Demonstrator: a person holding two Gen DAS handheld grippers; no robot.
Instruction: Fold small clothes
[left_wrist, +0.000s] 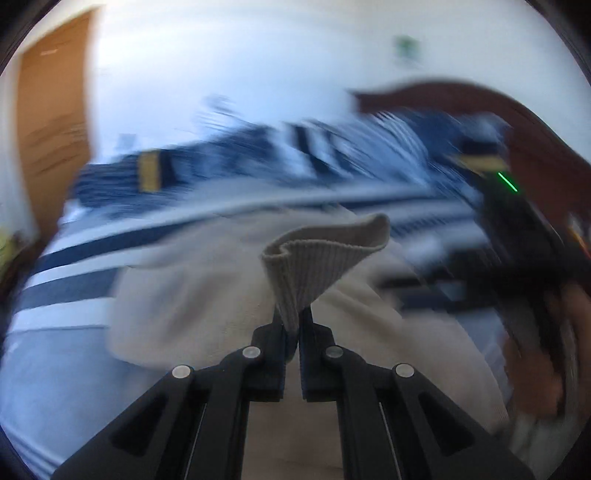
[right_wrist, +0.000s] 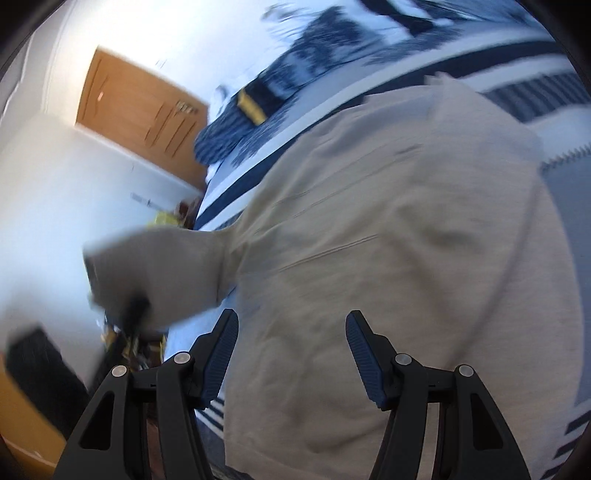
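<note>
A beige sweater (right_wrist: 388, 240) lies spread on a bed with a blue and white striped cover (right_wrist: 517, 77). My left gripper (left_wrist: 293, 314) is shut on the ribbed cuff (left_wrist: 325, 251) of one sleeve, which fans out above the fingertips. In the right wrist view that sleeve (right_wrist: 159, 266) is lifted off to the left, with the left gripper (right_wrist: 135, 308) a dark blur at its end. My right gripper (right_wrist: 291, 321) hovers open over the sweater's body with nothing between its fingers. The other gripper (left_wrist: 517, 229) shows as a dark blur at the right of the left wrist view.
Blue patterned pillows (left_wrist: 258, 155) lie at the head of the bed below a dark wooden headboard (left_wrist: 498, 107). A wooden door (left_wrist: 51, 122) stands in the white wall to the left. Clutter (right_wrist: 166, 218) sits beside the bed's edge.
</note>
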